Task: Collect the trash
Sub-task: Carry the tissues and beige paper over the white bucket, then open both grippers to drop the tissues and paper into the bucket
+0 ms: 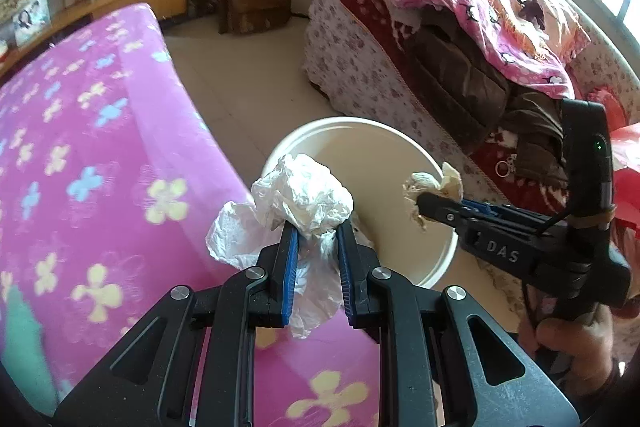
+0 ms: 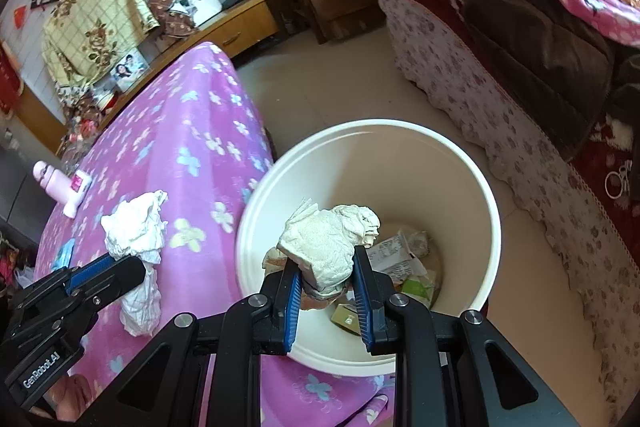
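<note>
Crumpled tissue (image 2: 332, 247) between fingers (image 2: 290, 291) above white bin (image 2: 476, 187).

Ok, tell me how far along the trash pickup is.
Done: wrappers and scraps already lie in the white bin. In hand: the left tool grips a crumpled white tissue at the bed's edge, and the right tool holds a wadded paper over the bin's mouth. Left: dropping both in. The pink bottle on the bed looks like no trash.

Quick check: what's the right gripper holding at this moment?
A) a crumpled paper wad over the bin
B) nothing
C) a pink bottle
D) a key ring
A: the right gripper is clamped on a crumpled paper wad above the open white bin.
</note>
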Demonstrator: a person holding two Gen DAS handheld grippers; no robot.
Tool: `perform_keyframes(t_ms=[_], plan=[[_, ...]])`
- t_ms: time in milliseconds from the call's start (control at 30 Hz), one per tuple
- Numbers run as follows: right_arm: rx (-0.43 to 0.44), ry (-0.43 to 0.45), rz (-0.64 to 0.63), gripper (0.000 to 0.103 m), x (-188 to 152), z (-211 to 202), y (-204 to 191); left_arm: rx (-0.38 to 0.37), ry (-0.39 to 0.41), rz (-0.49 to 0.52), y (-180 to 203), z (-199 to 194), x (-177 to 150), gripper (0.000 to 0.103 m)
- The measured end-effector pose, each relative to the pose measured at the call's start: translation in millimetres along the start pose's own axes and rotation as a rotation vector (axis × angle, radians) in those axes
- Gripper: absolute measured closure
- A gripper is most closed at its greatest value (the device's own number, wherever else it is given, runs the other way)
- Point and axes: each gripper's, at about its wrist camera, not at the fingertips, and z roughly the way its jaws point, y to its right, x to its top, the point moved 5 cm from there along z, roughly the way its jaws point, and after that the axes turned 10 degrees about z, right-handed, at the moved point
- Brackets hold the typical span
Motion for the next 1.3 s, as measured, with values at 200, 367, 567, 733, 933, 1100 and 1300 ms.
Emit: perform_keyframes(t_ms=[200,367,567,733,933,1100,1300], plan=[[-0.024,-0.001,0.021,0.080,1,7,13,-0.018,-0.016,-0.012,6,19,5,0.086],[-0.037,-0.009,0.028,0.080,3,11,19,-0.019,-0.021,-0.009,9,28,7,0.086],[-0.053,-0.009,0.035,0.080,4,13,25,-0.012,-0.025,0.000,12,35,8,0.086],[-0.055,-0.011,0.035,0.078,4,14,26,-0.011,-0.024,0.000,12,37,9,0.086],[-0.067,-0.004,0.038,0.064,4,14,27,-0.009,-0.010,-0.002,12,37,11,0.083],[-0.061,0.001,0.054,0.060,5,12,29,-0.026,-0.007,-0.035,8,36,10,0.062],[-0.058,-0.008,0.049,0.060,4,13,27,-0.033,-0.006,-0.078,1,33,8,0.055]])
